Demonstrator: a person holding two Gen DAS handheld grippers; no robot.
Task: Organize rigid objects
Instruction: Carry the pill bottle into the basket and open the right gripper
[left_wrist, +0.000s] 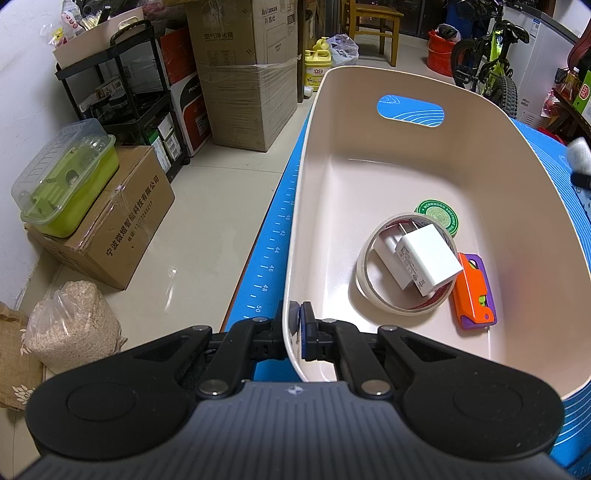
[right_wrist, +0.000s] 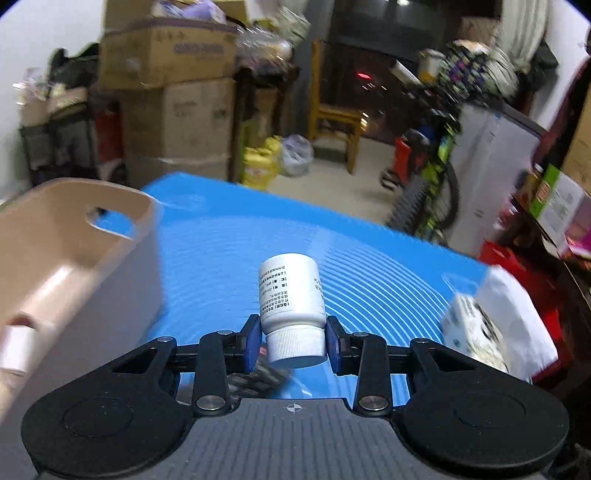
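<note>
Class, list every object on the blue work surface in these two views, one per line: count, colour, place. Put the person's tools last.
Beige plastic tub: one, on blue mat.
White tape ring: one, in tub.
White charger plug: one, resting on tape ring.
Green round tin: one, in tub, behind plug.
Orange-purple toy: one, in tub, right of ring.
White pill bottle: one, held.
Left hand-held gripper: black, clamping tub rim.
Right hand-held gripper: black, gripping bottle.

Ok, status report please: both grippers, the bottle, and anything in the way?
Left gripper shut on bin rim. Right gripper shut on white bottle, cap toward camera. Bin holds tape roll, charger. Path to bin looks open.
</note>
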